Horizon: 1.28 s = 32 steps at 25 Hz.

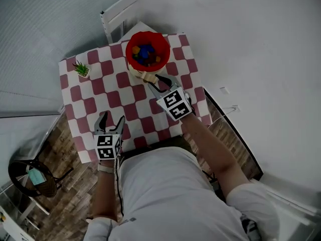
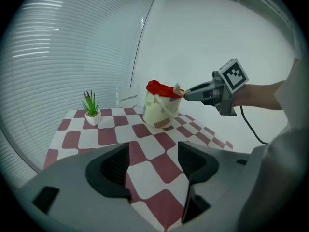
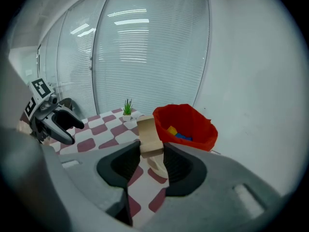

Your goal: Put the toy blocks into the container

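A cream bucket with a red lining (image 1: 161, 43) stands at the far side of the checkered table (image 1: 108, 89), holding blue, yellow and orange toy blocks (image 1: 145, 52). My right gripper (image 1: 154, 83) is shut on a pale wooden block (image 1: 144, 76), held above the cloth right beside the bucket's near side. In the right gripper view the block (image 3: 148, 133) sticks up between the jaws, left of the red container (image 3: 188, 124). My left gripper (image 1: 111, 118) hovers open and empty over the table's near left part. From the left gripper view, the bucket (image 2: 158, 110) and right gripper (image 2: 190, 93) are ahead.
A small potted plant (image 1: 82, 69) sits at the table's far left corner. A white chair (image 1: 119, 10) stands behind the table, and a dark wicker stool (image 1: 29, 178) is on the wooden floor at the left. White wall lies to the right.
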Tool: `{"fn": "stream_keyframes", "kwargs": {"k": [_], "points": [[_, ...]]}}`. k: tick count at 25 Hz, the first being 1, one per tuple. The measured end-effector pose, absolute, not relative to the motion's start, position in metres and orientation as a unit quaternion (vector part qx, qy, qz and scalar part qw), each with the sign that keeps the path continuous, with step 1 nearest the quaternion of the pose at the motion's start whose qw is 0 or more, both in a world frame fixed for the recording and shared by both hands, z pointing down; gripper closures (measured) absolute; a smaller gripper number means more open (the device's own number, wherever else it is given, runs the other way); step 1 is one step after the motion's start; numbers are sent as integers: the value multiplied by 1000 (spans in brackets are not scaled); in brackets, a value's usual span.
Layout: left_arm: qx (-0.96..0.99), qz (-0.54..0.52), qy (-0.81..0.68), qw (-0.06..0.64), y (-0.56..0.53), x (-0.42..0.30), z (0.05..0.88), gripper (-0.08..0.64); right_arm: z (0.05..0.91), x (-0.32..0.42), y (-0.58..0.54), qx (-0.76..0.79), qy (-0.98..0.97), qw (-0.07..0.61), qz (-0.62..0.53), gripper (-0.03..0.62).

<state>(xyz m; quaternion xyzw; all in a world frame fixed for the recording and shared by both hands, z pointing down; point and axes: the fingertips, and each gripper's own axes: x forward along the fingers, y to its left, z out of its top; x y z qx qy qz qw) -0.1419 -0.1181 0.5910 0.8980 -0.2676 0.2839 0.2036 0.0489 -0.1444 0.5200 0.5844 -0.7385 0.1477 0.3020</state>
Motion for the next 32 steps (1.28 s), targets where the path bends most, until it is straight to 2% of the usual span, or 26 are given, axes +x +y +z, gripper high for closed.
{"fn": "stream_keyframes", "kwargs": {"k": [14, 32], "points": [[897, 252, -295, 211, -117, -110, 553, 264, 478, 106, -197, 581, -743, 316, 104, 437], [884, 254, -318, 230, -131, -90, 549, 264, 493, 139, -275, 544, -744, 380, 79, 437]]}}
